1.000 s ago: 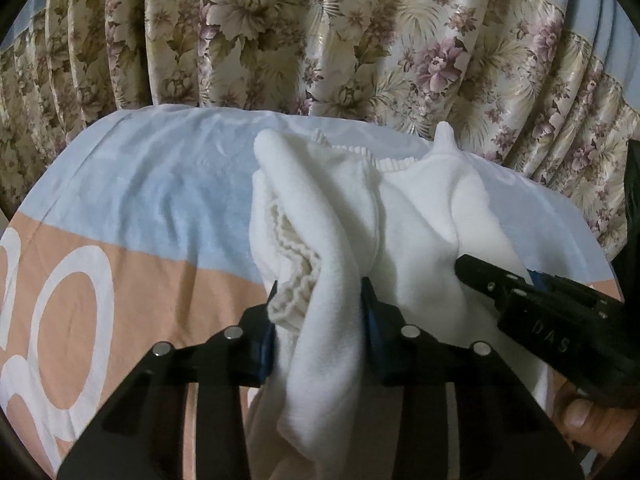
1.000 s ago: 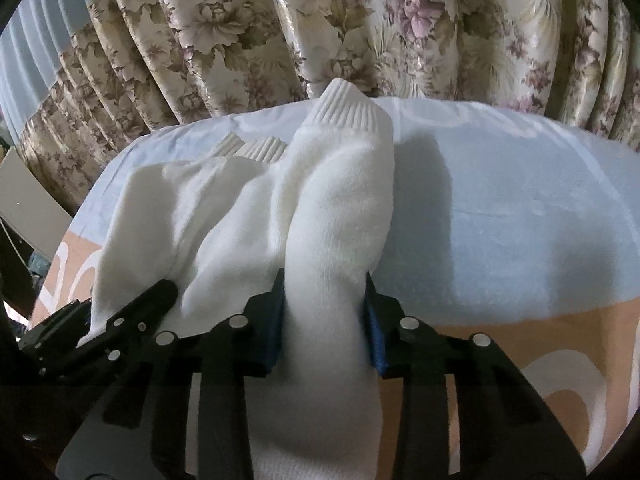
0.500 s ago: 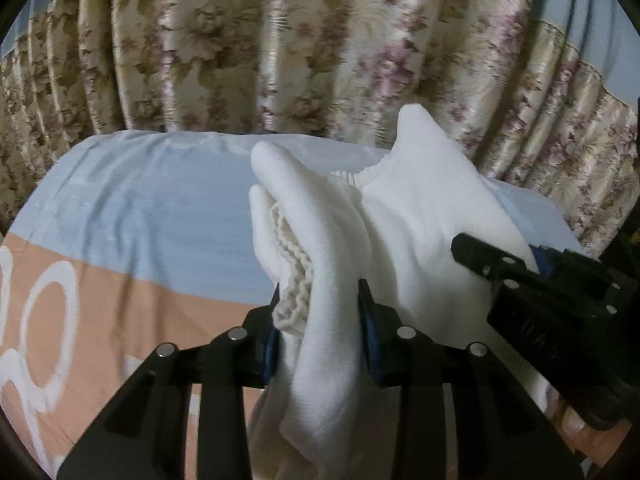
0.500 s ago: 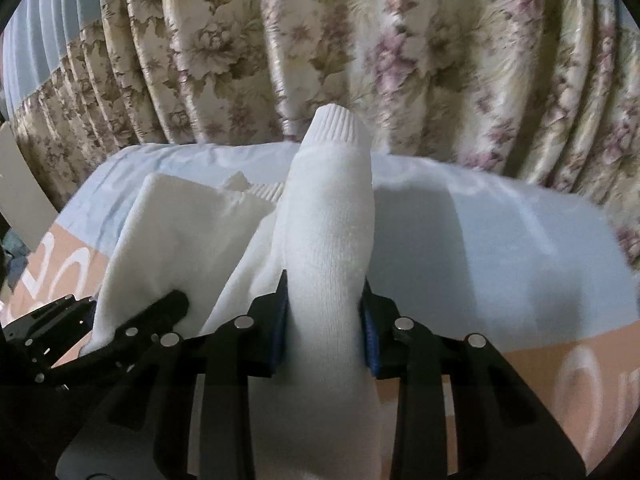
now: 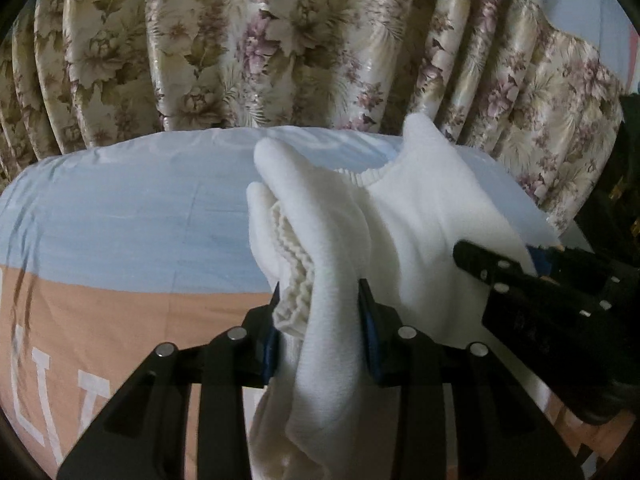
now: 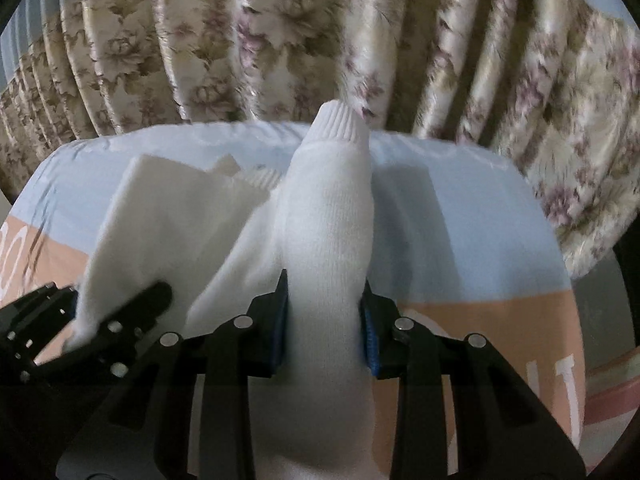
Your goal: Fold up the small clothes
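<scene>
A small white knitted fleece garment point(image 5: 420, 208) with ribbed cuffs is held bunched above the blue-and-peach bedsheet point(image 5: 120, 220), pinched between the jaws of the left gripper point(image 5: 318, 320) and right gripper point(image 6: 324, 316).

garment point(image 5: 420, 216): white knit cloth, soft, fuzzy, matt; ribbed cuff point(image 6: 340, 124)
bed sheet point(image 5: 120, 216): smooth woven cloth, matt, lightly creased
curtain point(image 5: 280, 40): flowered cloth, satin sheen
fingers point(image 5: 370, 324): matt black plastic; blue ridged pads; shiny metal screws
</scene>
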`<state>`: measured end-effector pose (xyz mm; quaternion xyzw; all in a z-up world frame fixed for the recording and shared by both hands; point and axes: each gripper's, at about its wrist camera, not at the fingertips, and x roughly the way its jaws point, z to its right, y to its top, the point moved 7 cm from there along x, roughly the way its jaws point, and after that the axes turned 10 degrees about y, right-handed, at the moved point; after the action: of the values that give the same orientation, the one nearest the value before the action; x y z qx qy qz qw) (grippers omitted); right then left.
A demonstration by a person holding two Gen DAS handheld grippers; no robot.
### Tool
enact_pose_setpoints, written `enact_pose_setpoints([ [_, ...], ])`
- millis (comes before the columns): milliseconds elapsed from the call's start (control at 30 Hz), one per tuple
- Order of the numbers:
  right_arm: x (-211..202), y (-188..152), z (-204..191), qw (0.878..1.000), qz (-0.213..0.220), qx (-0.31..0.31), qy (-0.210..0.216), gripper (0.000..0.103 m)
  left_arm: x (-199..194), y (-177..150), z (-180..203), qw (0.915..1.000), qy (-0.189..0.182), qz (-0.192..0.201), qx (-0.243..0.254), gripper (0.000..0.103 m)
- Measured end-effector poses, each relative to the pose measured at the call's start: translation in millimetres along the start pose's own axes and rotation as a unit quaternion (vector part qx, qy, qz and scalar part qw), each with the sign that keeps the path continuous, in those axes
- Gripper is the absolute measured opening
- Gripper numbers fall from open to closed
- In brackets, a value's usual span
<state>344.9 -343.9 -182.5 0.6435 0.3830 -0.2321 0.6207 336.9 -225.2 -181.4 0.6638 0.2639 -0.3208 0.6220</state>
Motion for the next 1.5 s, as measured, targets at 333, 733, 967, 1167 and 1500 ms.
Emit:
enact_pose_setpoints([
  [333,-1,-18,5,0.999,0.033,0.031,0.006,0.06,7,-11,-44,0.9975,0.067,0.02,0.015,0.091],
  [733,-44,-60,-4,0.998,0.062,0.024,0.012,0.064,-24,-33,-53,0.9978,0.044,0.046,0.015,0.092],
  [967,-59,-93,-23,0.999,0.042,0.017,-0.005,0.069,-64,-58,-74,0.996,0.067,0.057,-0.019,0.092],
  [1167,-95,-105,-51,0.997,0.07,0.027,0.005,0.086,-117,-73,-101,0.9931,0.08,0.085,-0.004,0.092],
  [1500,-164,-136,-124,0.995,0.095,0.019,0.024,0.1,-193,-126,-175,0.9878,0.109,0.111,0.004,0.101],
])
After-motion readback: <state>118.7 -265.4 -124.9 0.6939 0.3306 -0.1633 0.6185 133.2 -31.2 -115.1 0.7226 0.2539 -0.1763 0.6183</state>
